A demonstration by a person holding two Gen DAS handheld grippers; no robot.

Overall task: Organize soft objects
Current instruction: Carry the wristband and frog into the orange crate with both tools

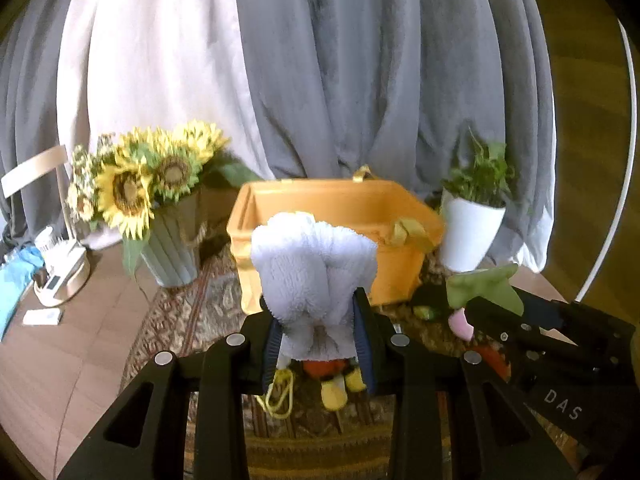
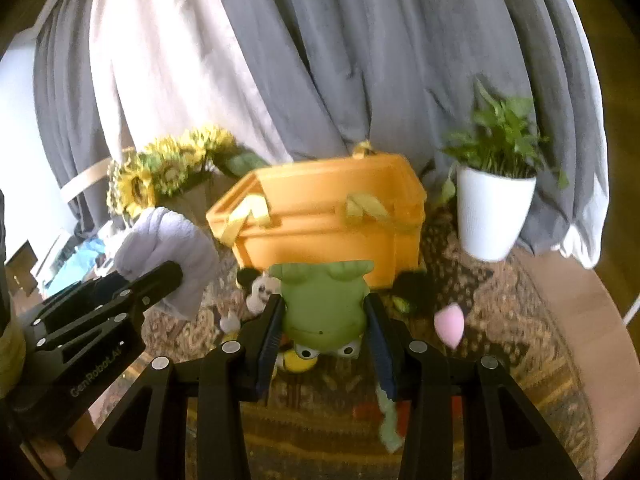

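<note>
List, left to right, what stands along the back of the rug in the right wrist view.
Sunflowers → orange storage box → potted plant in a white pot.

1. This is a home, likely a living room: long grey and white curtains (image 1: pixel 360 80) hang across the far side.
2. A patterned rug (image 2: pixel 500 320) lies over a wooden floor (image 1: pixel 80 344).
3. A vase of sunflowers (image 1: pixel 160 208) stands far left, and a potted plant (image 2: pixel 496 200) far right.
4. Between them sits an orange bin (image 2: pixel 332 224), with soft toys scattered on the rug near it.
</note>
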